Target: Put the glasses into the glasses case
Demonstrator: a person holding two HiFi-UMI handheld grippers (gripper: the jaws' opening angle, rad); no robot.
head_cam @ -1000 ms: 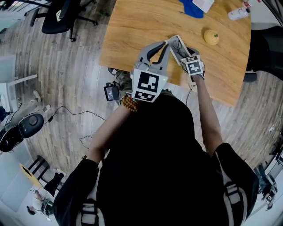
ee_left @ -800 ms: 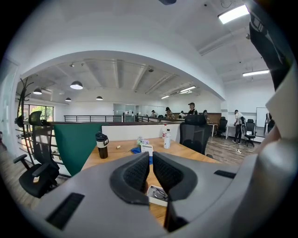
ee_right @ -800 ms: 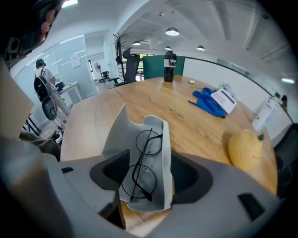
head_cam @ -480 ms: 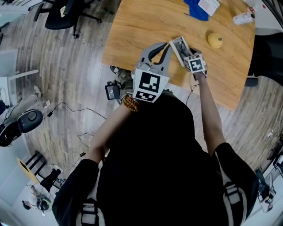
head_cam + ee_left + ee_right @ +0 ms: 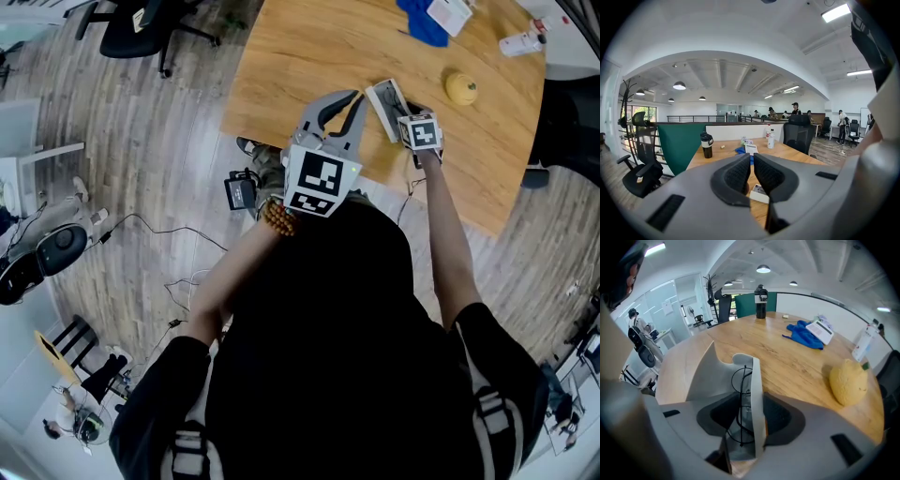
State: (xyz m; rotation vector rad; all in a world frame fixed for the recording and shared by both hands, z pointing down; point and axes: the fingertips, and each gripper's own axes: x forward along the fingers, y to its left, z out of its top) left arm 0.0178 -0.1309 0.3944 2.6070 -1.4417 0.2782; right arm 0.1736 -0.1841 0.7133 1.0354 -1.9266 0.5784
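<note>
Right gripper view shows the glasses [image 5: 740, 399] lying inside the white glasses case [image 5: 757, 390] on the table [image 5: 787, 362]. My right tongs [image 5: 750, 416] have just been closing and squeeze the case's sides. A yellow fruit [image 5: 848, 380] sits at three o'clock from the case. My left tongs [image 5: 752, 171] are pinched together, holding nothing.

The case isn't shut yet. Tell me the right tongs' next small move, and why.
Probably keep squeezing. The right tongs have just been closing with the case between them; one side stands upright beside the glasses, while the other leans wide open.
</note>
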